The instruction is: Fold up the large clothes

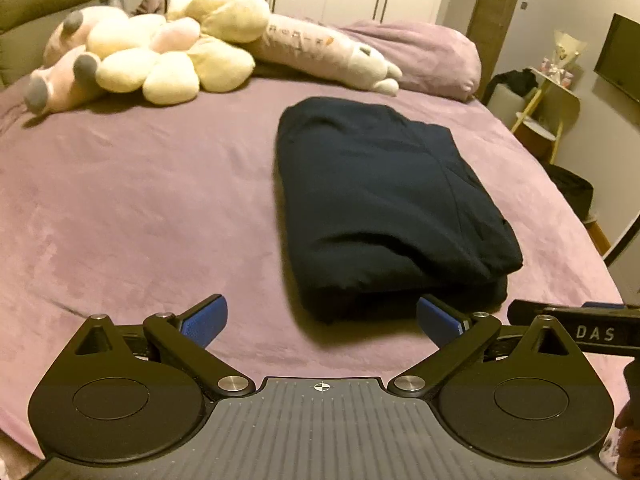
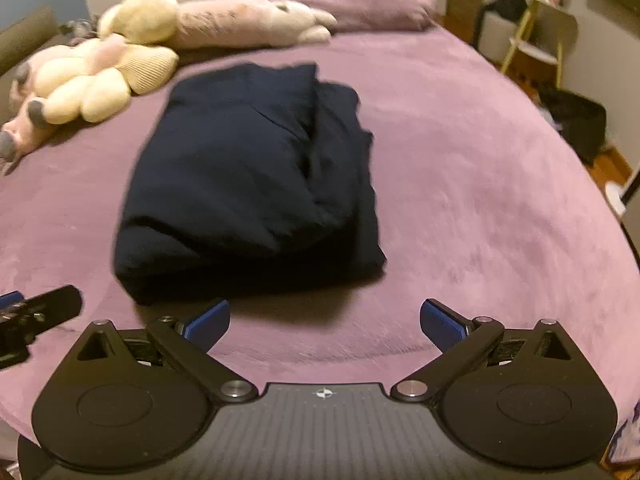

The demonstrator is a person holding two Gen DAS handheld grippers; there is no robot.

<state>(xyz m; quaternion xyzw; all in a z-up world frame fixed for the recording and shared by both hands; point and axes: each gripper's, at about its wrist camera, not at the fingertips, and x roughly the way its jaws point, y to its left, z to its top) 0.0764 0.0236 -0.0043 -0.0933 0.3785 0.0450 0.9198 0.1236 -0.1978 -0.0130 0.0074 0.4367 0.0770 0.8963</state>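
Note:
A dark navy garment (image 1: 384,204) lies folded into a thick rectangle on the purple bedspread (image 1: 140,208). It also shows in the right wrist view (image 2: 248,184), with a looser layer sticking out along its right side. My left gripper (image 1: 322,320) is open and empty, just short of the garment's near edge. My right gripper (image 2: 324,322) is open and empty, just in front of the garment's near right corner. The right gripper's body shows at the right edge of the left wrist view (image 1: 580,330); the left gripper's body shows at the left of the right wrist view (image 2: 36,316).
Cream and pink plush toys (image 1: 160,52) and a long pink plush pillow (image 1: 320,52) lie at the head of the bed, with a purple pillow (image 1: 432,56) behind. A yellow-legged side table (image 1: 548,104) and a dark basket (image 1: 572,188) stand right of the bed.

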